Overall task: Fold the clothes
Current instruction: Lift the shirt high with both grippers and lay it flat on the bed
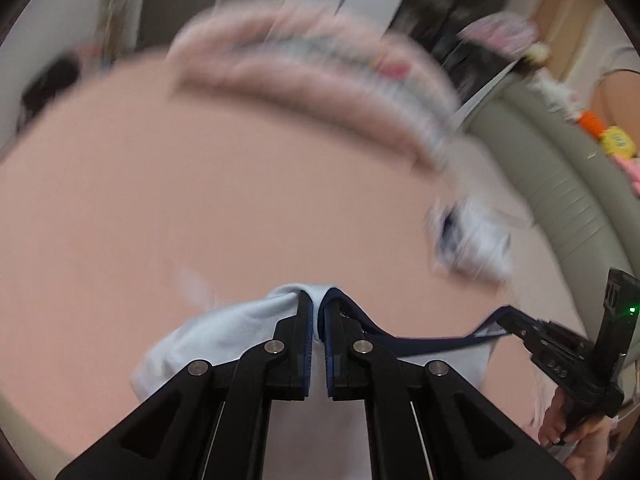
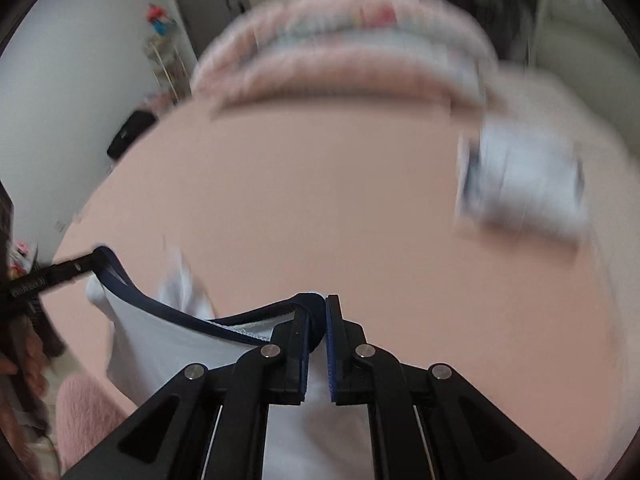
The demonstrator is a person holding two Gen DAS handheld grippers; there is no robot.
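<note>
While the pale blue cotton garment with a navy-trimmed edge [image 1: 224, 332] is held up over the salmon-pink bed surface [image 1: 200, 200], its trim is clamped by the closed left gripper [image 1: 320, 312] and right gripper [image 2: 322, 316]. A blurred folded white garment [image 2: 520, 184] lies well apart, near rolled pink bedding [image 2: 340, 56].

Garment [image 1: 224, 328] held above the bed [image 1: 200, 200] between left gripper [image 1: 318, 304] and right gripper [image 2: 320, 308], its edge strung between them, folded clothes [image 2: 524, 184] on the bed ahead to the right, pillows [image 2: 340, 52] behind at the far edge
</note>
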